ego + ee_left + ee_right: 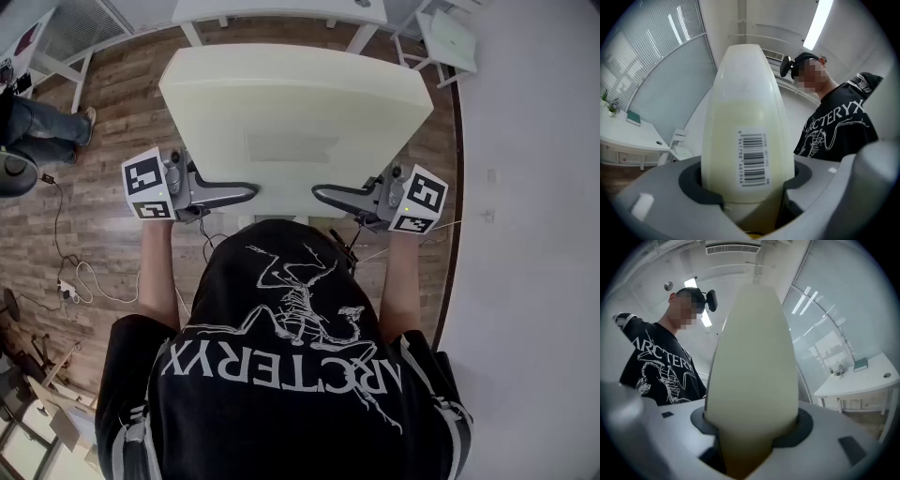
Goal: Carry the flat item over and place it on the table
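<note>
**Pad held in both claws, off the tabletop**

Head view: cream pad [295, 122] lies flat and level in front of the person's chest, clear of the wood floor [94, 234] below it. It rests on no surface that I can see. Its far edge points toward a white tabletop [281, 9] at the top of the view. Whether they overlap cannot be told.

Left claw [234, 194]: grips the near edge of the pad at its left end. In the left gripper view the jaws are closed onto the pad [747, 117] from both sides, with the pad's edge filling the gap. A barcode label [752, 159] on that edge sits just above the jaws.

Right claw [330, 197]: grips the same near edge at its right end. In the right gripper view the jaws press both faces of the pad [752, 362], and nothing else is between them.

The two claws are level with each other, well apart, and point inward.

Surroundings: a cable [84, 281] trails on the floor at left. A second person's legs [42, 131] show at upper left. The right gripper view shows another white tabletop [858, 378] carrying a green book [860, 364].
</note>
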{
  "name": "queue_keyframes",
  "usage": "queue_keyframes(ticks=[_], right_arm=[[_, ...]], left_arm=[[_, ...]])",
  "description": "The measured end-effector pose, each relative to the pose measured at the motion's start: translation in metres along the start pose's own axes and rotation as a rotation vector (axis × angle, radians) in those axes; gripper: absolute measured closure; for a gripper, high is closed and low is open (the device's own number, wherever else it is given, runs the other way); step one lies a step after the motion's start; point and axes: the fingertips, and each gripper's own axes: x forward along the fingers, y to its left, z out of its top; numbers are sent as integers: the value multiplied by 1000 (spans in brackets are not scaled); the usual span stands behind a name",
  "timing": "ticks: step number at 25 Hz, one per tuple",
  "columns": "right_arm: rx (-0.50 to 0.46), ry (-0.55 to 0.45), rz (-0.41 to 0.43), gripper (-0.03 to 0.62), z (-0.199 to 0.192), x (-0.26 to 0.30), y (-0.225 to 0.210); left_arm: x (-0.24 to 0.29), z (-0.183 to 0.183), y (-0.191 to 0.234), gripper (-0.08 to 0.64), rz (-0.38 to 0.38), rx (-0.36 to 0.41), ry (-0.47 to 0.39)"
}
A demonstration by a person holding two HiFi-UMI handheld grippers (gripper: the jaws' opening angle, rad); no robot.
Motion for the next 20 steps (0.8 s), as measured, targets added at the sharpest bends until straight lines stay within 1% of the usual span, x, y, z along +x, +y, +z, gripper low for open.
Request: queue_keyframes(ticks=[5, 10, 20], right_arm=[[-1, 1, 7, 311, -1, 1, -2], [24, 0, 18, 311, -1, 0, -3], [34, -12, 5, 311, -2, 0, -1]], left_arm=[[0, -2, 2, 207, 6, 0, 1], [0, -3, 2, 207, 9, -21, -6], [-1, -3, 1, 207, 4, -28, 7]])
